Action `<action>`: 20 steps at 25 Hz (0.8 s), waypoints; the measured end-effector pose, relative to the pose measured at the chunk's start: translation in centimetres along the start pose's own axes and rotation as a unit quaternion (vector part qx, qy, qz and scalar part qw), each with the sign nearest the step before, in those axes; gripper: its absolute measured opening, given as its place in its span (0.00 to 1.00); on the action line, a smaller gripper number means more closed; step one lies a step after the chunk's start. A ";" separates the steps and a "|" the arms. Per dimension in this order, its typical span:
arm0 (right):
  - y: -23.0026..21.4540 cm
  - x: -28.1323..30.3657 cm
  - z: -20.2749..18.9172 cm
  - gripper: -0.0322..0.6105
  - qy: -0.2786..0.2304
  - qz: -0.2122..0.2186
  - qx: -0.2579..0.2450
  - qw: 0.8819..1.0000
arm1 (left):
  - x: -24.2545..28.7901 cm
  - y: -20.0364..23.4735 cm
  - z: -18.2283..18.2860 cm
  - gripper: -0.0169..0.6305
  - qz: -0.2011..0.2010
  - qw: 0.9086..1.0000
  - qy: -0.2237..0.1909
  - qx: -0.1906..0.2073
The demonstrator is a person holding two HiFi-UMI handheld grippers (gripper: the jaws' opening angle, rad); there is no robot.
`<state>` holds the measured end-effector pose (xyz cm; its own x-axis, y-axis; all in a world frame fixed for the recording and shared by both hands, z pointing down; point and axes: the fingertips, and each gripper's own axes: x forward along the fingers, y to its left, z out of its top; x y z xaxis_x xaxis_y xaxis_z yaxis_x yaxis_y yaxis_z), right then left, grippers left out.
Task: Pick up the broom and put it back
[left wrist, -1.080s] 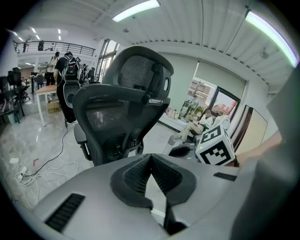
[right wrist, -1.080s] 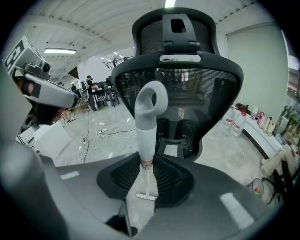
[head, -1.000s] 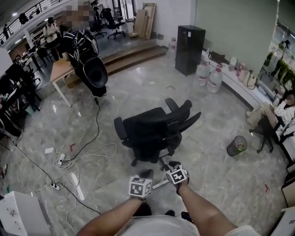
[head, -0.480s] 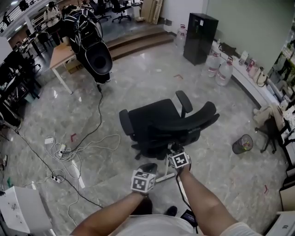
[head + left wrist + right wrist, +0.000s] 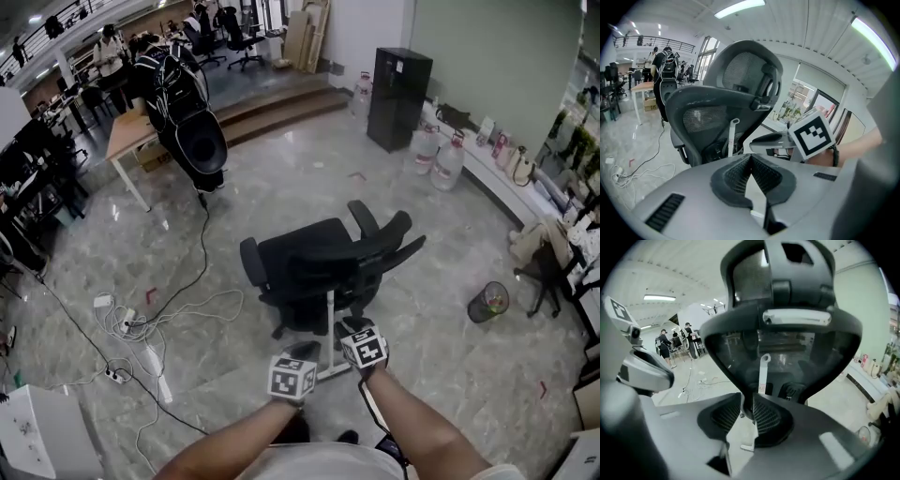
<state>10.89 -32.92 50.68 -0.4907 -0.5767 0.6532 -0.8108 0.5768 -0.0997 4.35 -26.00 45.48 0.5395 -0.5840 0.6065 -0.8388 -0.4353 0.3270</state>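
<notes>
Head view: broom [image 5: 330,319] (between closing fingers [image 5: 766,418])

Both bare forearms reach forward and down, close side by side: the left forearm [image 5: 225,442] and the right forearm [image 5: 412,427]. The left gripper [image 5: 751,157] has its jaws together at the tips, with nothing between them. The right gripper [image 5: 747,409] sits slightly ahead (its marker cube is higher in the head view). Its jaws are closing on the broom handle [image 5: 762,373] between the pads.
</notes>
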 end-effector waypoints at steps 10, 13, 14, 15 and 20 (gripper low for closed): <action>5.9 -18.0 -0.2 0.05 -0.118 0.026 0.027 0.992 | -5.4 -10.7 -0.3 0.04 0.032 0.997 -0.071 0.000; 6.9 -21.6 -0.3 0.05 -0.134 0.026 0.030 0.990 | -6.7 -13.1 -0.2 0.04 0.034 0.995 -0.090 0.000; 7.0 -22.3 -0.3 0.05 -0.137 0.026 0.030 0.990 | -7.0 -13.6 -0.2 0.04 0.035 0.995 -0.093 0.000; 7.1 -22.9 -0.3 0.05 -0.139 0.026 0.031 0.989 | -7.2 -14.0 -0.1 0.04 0.036 0.995 -0.096 -0.001; 7.3 -24.9 0.3 0.05 -0.147 0.023 0.032 0.988 | -8.2 -15.3 1.0 0.04 0.039 0.993 -0.109 0.004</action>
<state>17.12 -14.50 33.47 -0.5918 -0.6990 0.4014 -0.7990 0.5745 -0.1776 12.82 -15.24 34.84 0.4759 -0.7511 0.4576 -0.8789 -0.3867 0.2792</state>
